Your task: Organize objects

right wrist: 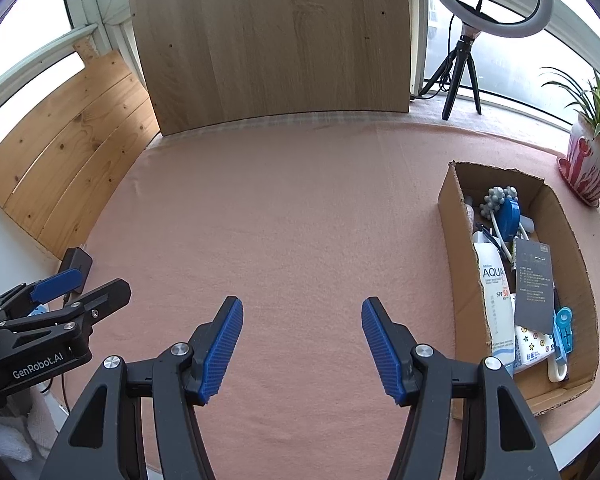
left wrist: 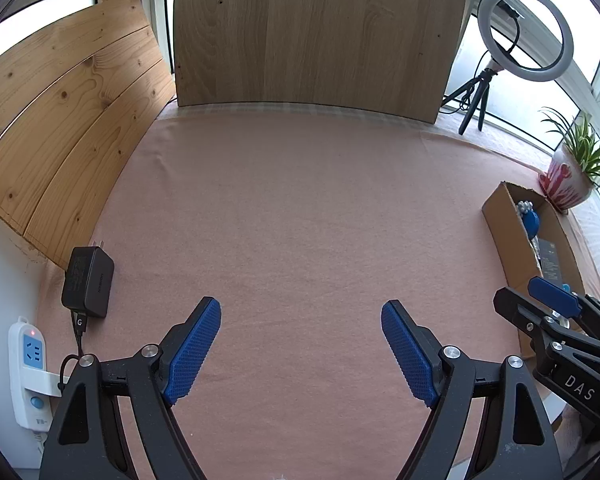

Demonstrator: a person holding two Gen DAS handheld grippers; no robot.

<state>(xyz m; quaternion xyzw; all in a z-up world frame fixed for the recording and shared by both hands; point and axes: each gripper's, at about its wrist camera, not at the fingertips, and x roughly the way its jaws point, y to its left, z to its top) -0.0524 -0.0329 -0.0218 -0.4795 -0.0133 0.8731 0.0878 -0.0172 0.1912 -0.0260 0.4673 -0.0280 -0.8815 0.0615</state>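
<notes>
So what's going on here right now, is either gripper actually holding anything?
No. The left gripper and right gripper are both open and empty, hovering over the bare pink cloth. The loose items, including a sunscreen tube, a dark card and a blue clip, lie in the cardboard box on the right. A black charger sits at the cloth's left edge.
</notes>
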